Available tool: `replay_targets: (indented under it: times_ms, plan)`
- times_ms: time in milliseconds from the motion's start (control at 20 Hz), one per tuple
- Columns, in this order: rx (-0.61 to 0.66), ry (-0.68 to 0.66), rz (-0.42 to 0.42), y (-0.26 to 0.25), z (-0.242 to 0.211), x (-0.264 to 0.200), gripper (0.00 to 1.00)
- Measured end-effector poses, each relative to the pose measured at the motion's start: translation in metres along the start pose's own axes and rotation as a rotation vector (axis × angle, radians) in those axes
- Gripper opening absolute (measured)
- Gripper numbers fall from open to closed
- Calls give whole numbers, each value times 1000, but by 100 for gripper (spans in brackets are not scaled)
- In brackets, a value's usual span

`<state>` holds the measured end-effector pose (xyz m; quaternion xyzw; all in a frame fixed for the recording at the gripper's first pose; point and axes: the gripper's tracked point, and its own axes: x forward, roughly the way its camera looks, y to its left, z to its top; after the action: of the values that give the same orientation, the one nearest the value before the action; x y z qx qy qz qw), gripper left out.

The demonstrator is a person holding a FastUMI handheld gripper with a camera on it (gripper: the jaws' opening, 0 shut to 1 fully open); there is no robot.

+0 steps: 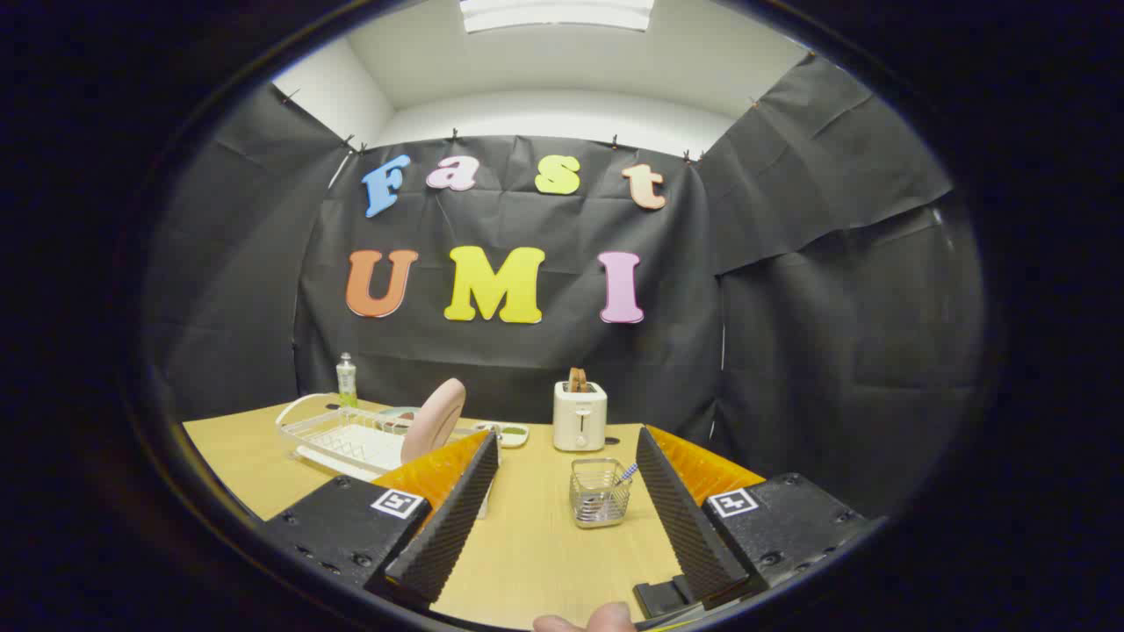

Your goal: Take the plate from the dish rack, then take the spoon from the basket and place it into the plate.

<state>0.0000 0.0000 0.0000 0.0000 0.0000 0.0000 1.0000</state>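
Ahead, seen from the gripper view: black ribbed two-finger gripper [566, 491] spread wide, holding nothing, bare light wooden table [536, 553] between the fingers [448, 518]. Small wire-mesh metal basket [601, 491] standing between the fingertips, nearer the right one, apart from both, with the blue-handled spoon [627, 475] leaning out of its far right corner. Off beyond the left finger, white wire dish rack [338, 436] near the table's left edge, with the round pink plate [433, 421] standing tilted on its rim at the rack's right end. Further back, white toaster [580, 415] by the far edge; clear bottle [347, 379] behind the rack. Fingertip [584, 621] of a person at the near edge.
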Motion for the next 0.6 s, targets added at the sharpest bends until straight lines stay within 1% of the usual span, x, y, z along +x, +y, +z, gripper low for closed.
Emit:
replay_targets:
  times_ms: [600]
  plan:
    - [12, -24, 6, 4, 10, -2, 100]
